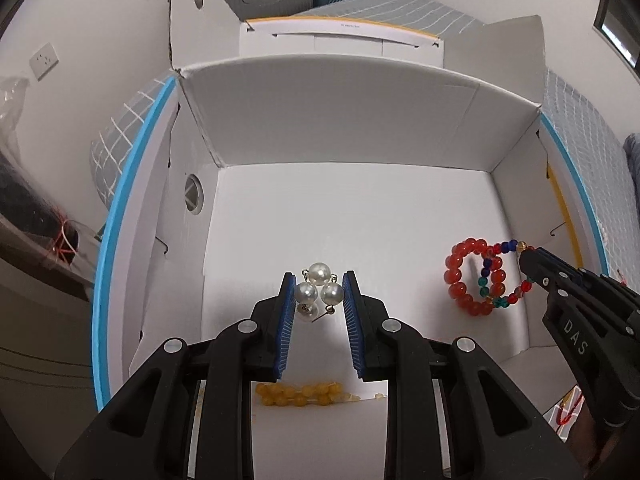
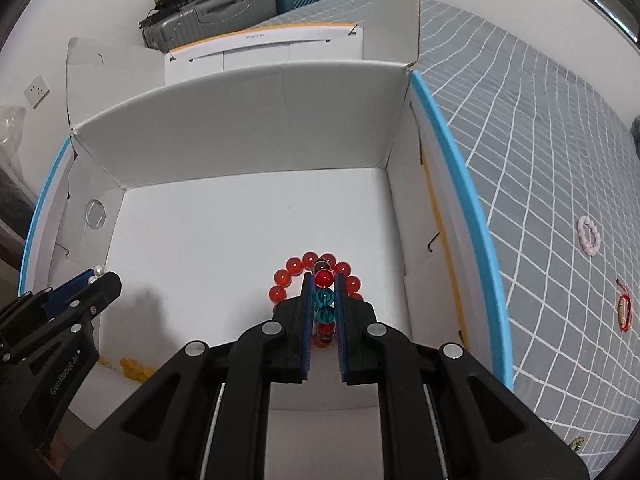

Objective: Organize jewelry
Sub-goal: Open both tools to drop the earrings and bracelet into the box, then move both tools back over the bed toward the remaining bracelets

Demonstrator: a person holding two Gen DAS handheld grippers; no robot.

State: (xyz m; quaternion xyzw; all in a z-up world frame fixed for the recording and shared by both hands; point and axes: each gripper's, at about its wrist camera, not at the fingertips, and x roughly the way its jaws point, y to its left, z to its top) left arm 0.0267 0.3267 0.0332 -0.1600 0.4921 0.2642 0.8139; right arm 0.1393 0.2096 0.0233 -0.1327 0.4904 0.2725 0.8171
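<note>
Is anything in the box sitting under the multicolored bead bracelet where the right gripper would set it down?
Yes. The right gripper holds the multicolored bead bracelet just above the red bead bracelet, which already lies on the white box floor there. Bare floor shows farther back and toward the middle.

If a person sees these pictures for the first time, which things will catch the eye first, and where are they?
First the red bead bracelet on the white floor of the open cardboard box, toward its right side, overlapped by the multicolour bead bracelet pinched in the right gripper. Next the pearl earrings between the blue pads of the left gripper, over the box's middle. A yellow bead bracelet lies near the front.
</note>
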